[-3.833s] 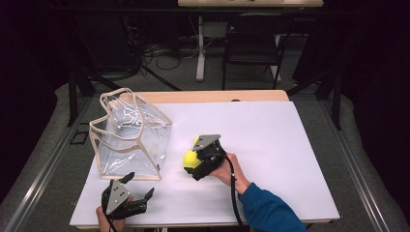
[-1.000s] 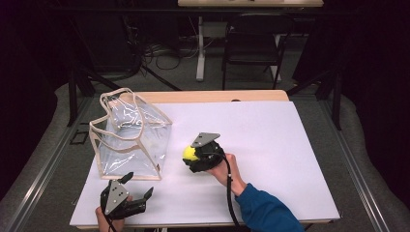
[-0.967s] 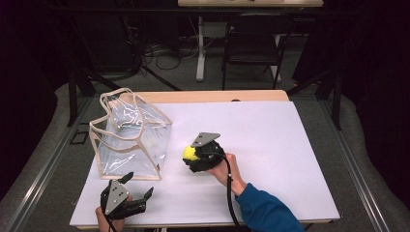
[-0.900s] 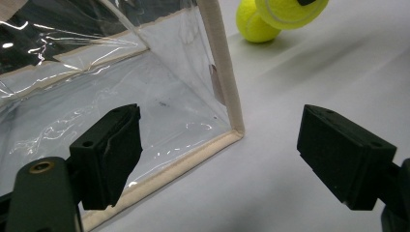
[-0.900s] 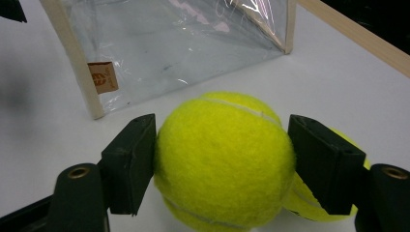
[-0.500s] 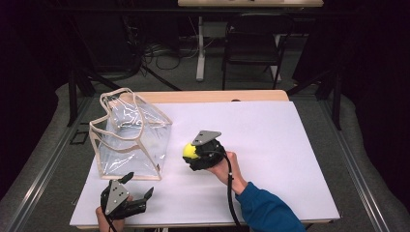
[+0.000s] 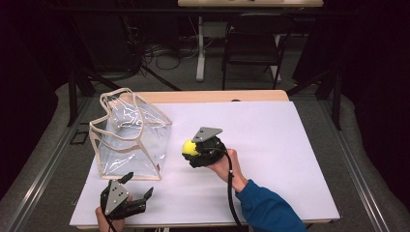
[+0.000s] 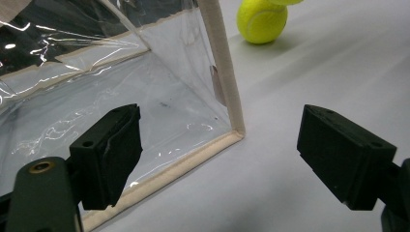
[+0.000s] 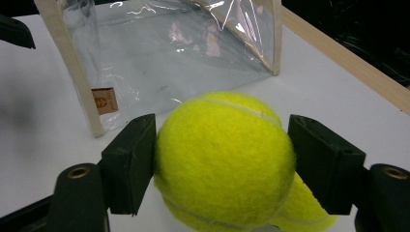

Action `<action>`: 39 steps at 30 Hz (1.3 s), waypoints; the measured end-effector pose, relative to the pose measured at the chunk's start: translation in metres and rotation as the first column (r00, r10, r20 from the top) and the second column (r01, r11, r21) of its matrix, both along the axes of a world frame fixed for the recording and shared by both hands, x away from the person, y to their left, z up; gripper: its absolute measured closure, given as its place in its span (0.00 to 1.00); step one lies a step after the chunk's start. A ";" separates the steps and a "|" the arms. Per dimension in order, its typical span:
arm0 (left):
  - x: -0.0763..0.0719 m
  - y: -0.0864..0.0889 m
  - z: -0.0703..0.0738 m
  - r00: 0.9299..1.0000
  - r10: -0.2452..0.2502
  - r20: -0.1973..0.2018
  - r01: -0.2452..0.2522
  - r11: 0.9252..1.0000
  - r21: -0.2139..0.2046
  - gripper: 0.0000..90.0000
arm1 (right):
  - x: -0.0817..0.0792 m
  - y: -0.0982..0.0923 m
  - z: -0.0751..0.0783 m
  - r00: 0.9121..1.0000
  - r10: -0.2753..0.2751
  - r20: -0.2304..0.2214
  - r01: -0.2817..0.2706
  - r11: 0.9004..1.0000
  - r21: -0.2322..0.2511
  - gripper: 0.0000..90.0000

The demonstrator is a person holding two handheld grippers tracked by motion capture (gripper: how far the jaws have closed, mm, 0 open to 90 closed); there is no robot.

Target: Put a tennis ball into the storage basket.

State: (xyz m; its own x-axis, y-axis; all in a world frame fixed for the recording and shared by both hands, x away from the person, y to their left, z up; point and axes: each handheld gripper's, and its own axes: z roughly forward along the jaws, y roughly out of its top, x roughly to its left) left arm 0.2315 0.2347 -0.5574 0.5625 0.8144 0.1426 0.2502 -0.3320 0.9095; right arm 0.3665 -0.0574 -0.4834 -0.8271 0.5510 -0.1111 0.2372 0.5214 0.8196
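The right hand comes in from the near edge of the table on a blue sleeve, forearm angled up and to the left, wrist level, so that the right gripper points across the white sheet toward the clear bag; its grey three-cornered plate faces upward, and its cable trails back along the sleeve. Its two black jaws are clamped on the tennis ball, one pad pressed against each flank; the ball sits squarely between the fingers and bulges out above and ahead of them.

The ball is bright yellow-green, fuzzy, with a pale curved seam running over its top and another low on its side; below the right-hand finger a second patch of the same yellow shows on the white surface, though whether it is a reflection or something else cannot be told. Beyond the fingertips stands the bag, near but apart from the ball; it is transparent and creased, edged in beige trim, with a small brown label at its nearer corner.

The left gripper lies low at the near left edge, held by a hand mostly hidden beneath it; its jaws stand wide apart with nothing between them; just ahead of its left finger is the bag's lower corner, and the ball lies well beyond its fingertips.
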 end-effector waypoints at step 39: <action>0.001 0.000 0.000 1.000 -0.004 0.000 0.004 1.000 -0.002 0.18 | 0.008 0.007 0.038 0.998 0.012 0.064 -0.013 1.000 0.028 0.30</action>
State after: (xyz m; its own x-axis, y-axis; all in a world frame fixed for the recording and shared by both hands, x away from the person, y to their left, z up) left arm 0.2324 0.2350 -0.5577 0.5660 0.8123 0.1406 0.2489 -0.3310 0.9102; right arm 0.3746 -0.0500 -0.4456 -0.8256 0.5443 -0.1486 0.1777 0.5007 0.8472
